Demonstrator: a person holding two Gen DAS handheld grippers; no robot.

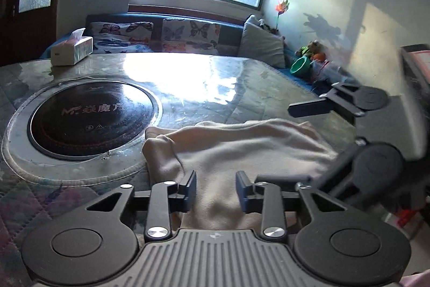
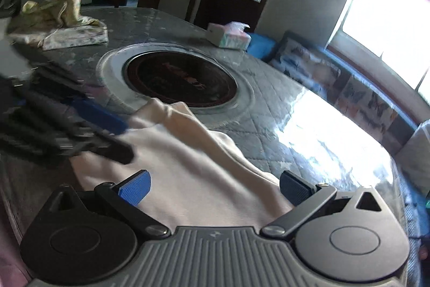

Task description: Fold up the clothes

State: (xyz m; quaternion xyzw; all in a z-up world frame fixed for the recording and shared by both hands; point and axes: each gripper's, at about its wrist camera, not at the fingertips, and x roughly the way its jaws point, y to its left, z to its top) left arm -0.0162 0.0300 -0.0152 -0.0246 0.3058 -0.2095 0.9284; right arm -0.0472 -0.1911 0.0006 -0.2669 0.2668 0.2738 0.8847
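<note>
A cream garment (image 1: 242, 144) lies crumpled on the quilted table (image 1: 242, 88), its far edge lapping the rim of the round hob. My left gripper (image 1: 216, 188) hovers just over the garment's near part, open with a moderate gap and nothing pinched. In the left wrist view my right gripper (image 1: 317, 136) comes in from the right, spread wide over the garment's right end. The right wrist view shows the right gripper (image 2: 215, 187) wide open above the garment (image 2: 188, 166). The left gripper (image 2: 118, 136) is blurred at the left there.
A round black hob (image 1: 91, 123) is set into the table. A tissue box (image 1: 71, 50) stands at the far side. A crumpled yellowish cloth pile (image 2: 59, 20) lies far left in the right wrist view. A sofa with butterfly cushions (image 1: 161, 36) runs behind the table.
</note>
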